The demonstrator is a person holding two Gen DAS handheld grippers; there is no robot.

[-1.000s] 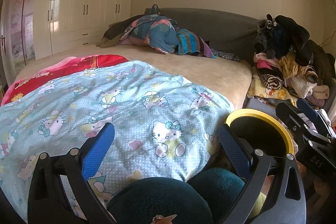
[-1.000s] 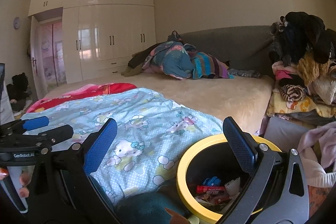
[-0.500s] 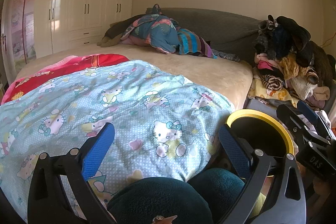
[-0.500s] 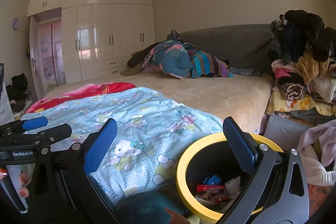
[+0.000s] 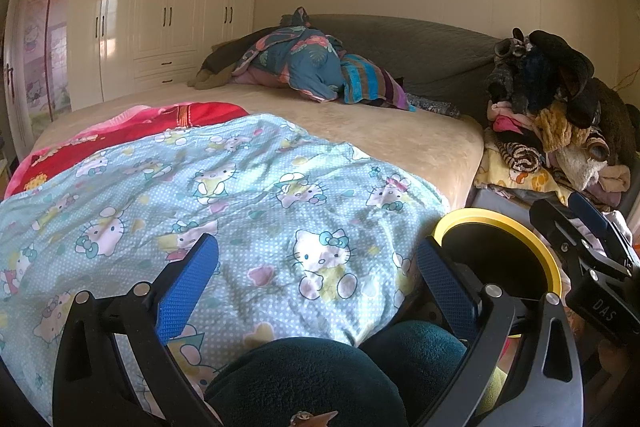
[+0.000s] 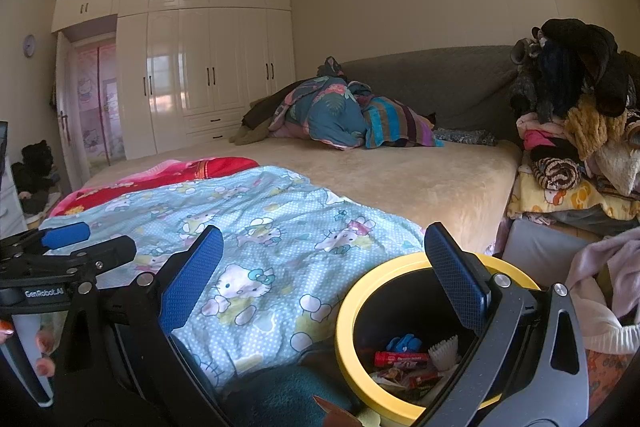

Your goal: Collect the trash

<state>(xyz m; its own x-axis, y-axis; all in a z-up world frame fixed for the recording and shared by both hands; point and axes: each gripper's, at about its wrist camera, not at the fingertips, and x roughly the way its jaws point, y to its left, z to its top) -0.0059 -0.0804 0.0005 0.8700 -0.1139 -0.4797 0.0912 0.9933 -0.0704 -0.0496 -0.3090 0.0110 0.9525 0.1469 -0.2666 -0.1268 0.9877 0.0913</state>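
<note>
Both grippers are standing spread and holding nothing: your left gripper (image 5: 316,279) is hovering over the blue cartoon-cat blanket (image 5: 248,195), and your right gripper (image 6: 324,275) is hanging just above the yellow-rimmed trash bin (image 6: 352,307), with its right finger reaching over the rim. The bin is sitting below and slightly right of that gripper, tight against the bed's edge. Wrappers and a red snack packet (image 6: 402,358) are lying at its bottom, so some collecting looks done.

You are between pickups, by my reading. No loose trash is showing on the blanket ahead of either gripper, nor on the tan mattress (image 6: 400,179) beyond it. Past that, the bundled bedding (image 6: 332,115) is lying against the grey headboard, and a clothes pile (image 6: 580,131) is stacked off to the right; both are laundry, not litter.

Your next move is probably calling for a search: you would be swinging one camera lower or sideways until a scrap comes into view, keeping the jaws wide for the approach and the bin within easy reach of the right gripper.
</note>
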